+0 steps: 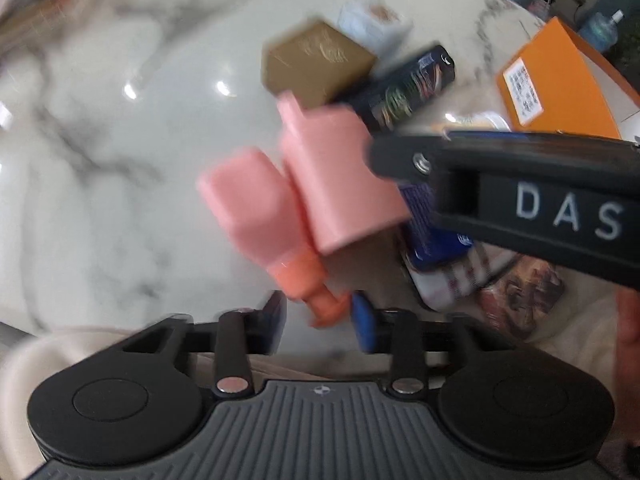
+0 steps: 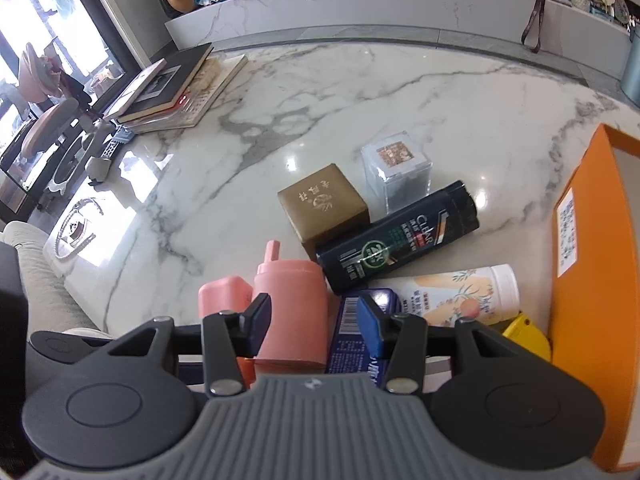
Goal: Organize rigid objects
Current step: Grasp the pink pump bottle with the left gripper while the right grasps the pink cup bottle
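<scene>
A pink bottle (image 2: 291, 312) with a thin spout stands on the marble table (image 2: 360, 100), with a second pink bottle (image 2: 224, 294) at its left. My right gripper (image 2: 312, 326) is open, its fingers on either side of the pink bottle, not closed on it. A blue box (image 2: 352, 320) lies just right of it. In the blurred left wrist view both pink bottles (image 1: 340, 184) (image 1: 252, 208) show, one with an orange cap toward my open, empty left gripper (image 1: 320, 320). The right gripper's black body (image 1: 520, 192) reaches in from the right.
A brown box (image 2: 322, 204), a clear cube (image 2: 396, 176), a dark shampoo bottle (image 2: 396, 240) lying down, a white peach-print bottle (image 2: 460, 292) and a yellow item (image 2: 524, 336) cluster nearby. An orange box (image 2: 592, 280) stands at the right. Books (image 2: 172, 92) lie at the far left.
</scene>
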`<state>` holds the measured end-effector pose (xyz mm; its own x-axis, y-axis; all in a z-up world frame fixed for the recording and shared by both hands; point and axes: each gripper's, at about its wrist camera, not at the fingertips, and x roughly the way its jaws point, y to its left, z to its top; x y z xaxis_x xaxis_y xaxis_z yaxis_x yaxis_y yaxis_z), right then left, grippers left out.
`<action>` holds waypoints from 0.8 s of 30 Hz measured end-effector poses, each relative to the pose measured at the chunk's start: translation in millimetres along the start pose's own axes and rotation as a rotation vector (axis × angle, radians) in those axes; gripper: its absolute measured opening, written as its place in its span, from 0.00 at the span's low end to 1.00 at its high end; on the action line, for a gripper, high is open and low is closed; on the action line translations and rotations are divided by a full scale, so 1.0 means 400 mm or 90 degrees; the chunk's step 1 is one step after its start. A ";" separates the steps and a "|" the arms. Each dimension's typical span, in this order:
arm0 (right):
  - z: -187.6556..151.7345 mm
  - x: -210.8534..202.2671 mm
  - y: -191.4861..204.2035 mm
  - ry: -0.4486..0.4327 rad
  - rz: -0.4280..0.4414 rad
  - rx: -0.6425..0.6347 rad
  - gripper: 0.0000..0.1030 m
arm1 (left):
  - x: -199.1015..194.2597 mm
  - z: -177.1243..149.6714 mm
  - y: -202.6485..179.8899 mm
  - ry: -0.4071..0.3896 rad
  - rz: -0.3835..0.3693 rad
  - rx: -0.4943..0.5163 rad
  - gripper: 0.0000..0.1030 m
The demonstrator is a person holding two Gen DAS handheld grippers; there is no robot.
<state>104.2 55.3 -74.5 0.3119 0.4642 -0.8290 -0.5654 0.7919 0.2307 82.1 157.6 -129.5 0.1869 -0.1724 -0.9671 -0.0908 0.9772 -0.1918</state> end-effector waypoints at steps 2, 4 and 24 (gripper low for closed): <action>0.002 0.011 0.003 0.003 0.003 0.003 0.48 | 0.007 -0.004 -0.008 -0.010 0.003 0.013 0.26; 0.004 0.016 0.006 0.003 0.007 -0.001 0.49 | 0.003 -0.004 0.011 -0.012 -0.013 -0.013 0.24; 0.038 0.074 0.042 0.026 0.025 -0.008 0.68 | -0.198 0.078 0.144 -0.166 0.051 -0.038 0.01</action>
<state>115.8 88.4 -87.4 0.2573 0.4783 -0.8397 -0.5859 0.7682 0.2580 92.7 231.5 -58.9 0.4221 -0.0499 -0.9052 -0.1717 0.9760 -0.1339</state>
